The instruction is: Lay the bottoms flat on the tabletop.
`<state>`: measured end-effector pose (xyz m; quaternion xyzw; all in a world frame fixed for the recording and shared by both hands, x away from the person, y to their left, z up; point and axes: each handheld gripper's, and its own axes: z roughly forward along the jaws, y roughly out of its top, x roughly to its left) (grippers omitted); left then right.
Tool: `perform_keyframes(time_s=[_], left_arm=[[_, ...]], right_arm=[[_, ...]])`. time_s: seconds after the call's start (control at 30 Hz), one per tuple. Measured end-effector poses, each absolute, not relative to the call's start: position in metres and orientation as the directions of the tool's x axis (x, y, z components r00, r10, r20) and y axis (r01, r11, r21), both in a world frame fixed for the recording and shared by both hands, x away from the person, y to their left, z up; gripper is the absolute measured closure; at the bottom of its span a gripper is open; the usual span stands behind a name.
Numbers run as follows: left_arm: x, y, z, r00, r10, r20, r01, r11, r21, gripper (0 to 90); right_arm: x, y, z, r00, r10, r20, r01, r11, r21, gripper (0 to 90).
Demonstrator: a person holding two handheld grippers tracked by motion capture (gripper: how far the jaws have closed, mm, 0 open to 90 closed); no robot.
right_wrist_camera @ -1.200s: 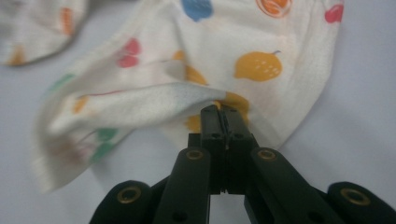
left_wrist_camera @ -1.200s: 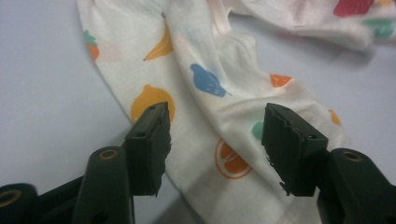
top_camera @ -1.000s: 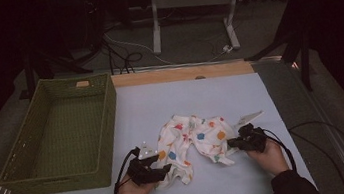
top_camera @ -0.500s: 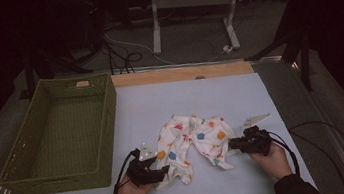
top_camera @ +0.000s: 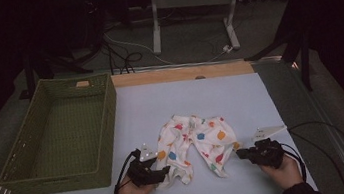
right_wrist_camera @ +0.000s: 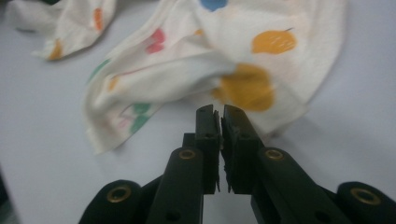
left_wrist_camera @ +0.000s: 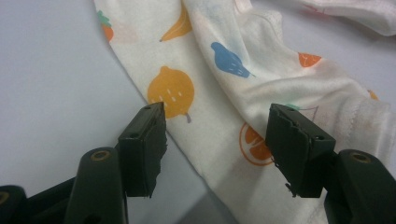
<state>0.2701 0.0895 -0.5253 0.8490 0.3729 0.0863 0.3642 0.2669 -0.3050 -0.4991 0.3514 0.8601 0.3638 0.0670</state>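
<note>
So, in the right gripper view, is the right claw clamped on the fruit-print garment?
No: the right claw has its jaws shut together with nothing between them, just short of the edge of the fruit-print garment.

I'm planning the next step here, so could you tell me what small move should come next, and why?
Probably open the right gripper and ease it forward onto the cloth's near edge. Its jaws are shut with nothing between them, just short of the fabric, having closed in the last moment. The left gripper is open, its jaws over the cloth's other end, so both ends could then be gripped together.
</note>
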Motion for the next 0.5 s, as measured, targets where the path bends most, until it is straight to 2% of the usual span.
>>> perform_keyframes(time_s=[0.13,0.27,0.4,0.5], left_arm=[[0.270,0.089,-0.525,0.708,0.695,-0.127,0.570,-0.455,0.684,38.5],[0.270,0.089,-0.526,0.710,0.692,-0.131,0.570,-0.454,0.685,38.4],[0.270,0.090,-0.526,0.711,0.690,-0.133,0.569,-0.454,0.686,38.3],[0.270,0.090,-0.526,0.712,0.689,-0.134,0.568,-0.454,0.686,38.1]], right_arm=[[0.262,-0.301,-0.501,-0.749,0.647,0.143,0.556,0.498,0.665,86.7],[0.273,-0.293,-0.509,-0.749,0.659,0.074,0.540,0.541,0.645,77.4],[0.286,-0.288,-0.515,-0.736,0.676,0.040,0.539,0.549,0.638,72.3],[0.288,-0.287,-0.516,-0.735,0.677,0.038,0.540,0.551,0.636,72.3]])
